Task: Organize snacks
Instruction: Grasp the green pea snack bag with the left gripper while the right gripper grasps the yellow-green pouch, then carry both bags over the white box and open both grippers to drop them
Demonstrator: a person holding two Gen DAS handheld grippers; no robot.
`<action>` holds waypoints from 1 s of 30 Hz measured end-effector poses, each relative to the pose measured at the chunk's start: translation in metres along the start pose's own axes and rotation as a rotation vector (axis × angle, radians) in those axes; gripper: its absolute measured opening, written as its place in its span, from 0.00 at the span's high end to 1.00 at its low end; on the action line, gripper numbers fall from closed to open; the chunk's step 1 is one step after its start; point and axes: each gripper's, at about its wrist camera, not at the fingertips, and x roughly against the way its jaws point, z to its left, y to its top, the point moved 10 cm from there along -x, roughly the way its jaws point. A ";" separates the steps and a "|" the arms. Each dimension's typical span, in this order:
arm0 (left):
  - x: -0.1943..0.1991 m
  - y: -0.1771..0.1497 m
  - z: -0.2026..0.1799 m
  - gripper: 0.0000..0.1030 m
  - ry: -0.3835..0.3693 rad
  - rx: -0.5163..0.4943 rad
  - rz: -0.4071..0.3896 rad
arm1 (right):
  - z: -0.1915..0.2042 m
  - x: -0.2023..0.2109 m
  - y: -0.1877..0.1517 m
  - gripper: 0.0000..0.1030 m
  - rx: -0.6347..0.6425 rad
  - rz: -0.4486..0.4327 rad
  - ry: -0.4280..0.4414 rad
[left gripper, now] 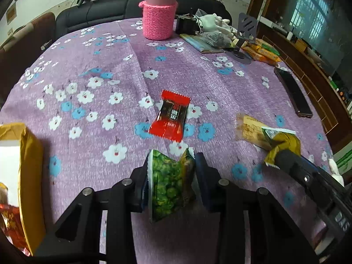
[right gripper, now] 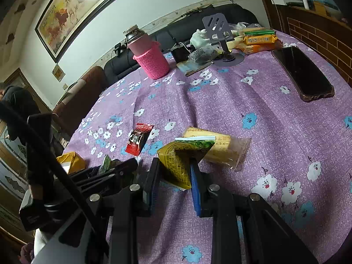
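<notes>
Far right on the table, the orange biscuit packet (right gripper: pixel 259 40) shows Chinese characters on its yellow label, reading roughly 咸芝士味. The red and black candy wrapper (left gripper: pixel 170 115) in the middle carries white print, too blurred to make out. Nothing else reads clearly.

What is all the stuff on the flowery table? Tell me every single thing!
green snack packet: one, green, pinched in the left gripper
yellow snack packet: one, yellow-green, pinched in the right gripper
red snack packet: one, red and black, flat mid-table
tan snack packet: one, pale tan, behind the yellow one
yellow box: one, open, left edge
flask: one, pink, knitted sleeve, far side
phone: one, black, right side
phone stand: one, grey, far right
biscuit packs: a stack, orange and green, behind the stand
tablecloth: one, purple, flowered
left gripper: black, shut
right gripper: black, shut
</notes>
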 end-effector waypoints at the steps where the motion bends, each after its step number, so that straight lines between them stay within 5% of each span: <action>1: 0.006 -0.002 0.001 0.63 -0.013 0.015 -0.007 | 0.001 0.001 0.000 0.76 0.003 -0.004 0.003; 9: 0.074 -0.015 0.018 0.69 -0.081 0.087 -0.081 | 0.020 0.013 0.003 0.76 0.077 -0.067 0.036; 16: 0.152 -0.041 0.086 0.69 -0.088 0.240 -0.197 | 0.039 0.014 -0.008 0.76 0.175 -0.090 -0.006; 23: 0.205 -0.081 0.173 0.69 -0.009 0.401 -0.276 | 0.076 0.011 -0.031 0.76 0.219 -0.034 0.015; 30: 0.232 -0.117 0.225 0.69 0.135 0.431 -0.328 | 0.162 0.022 -0.059 0.76 0.335 0.011 0.119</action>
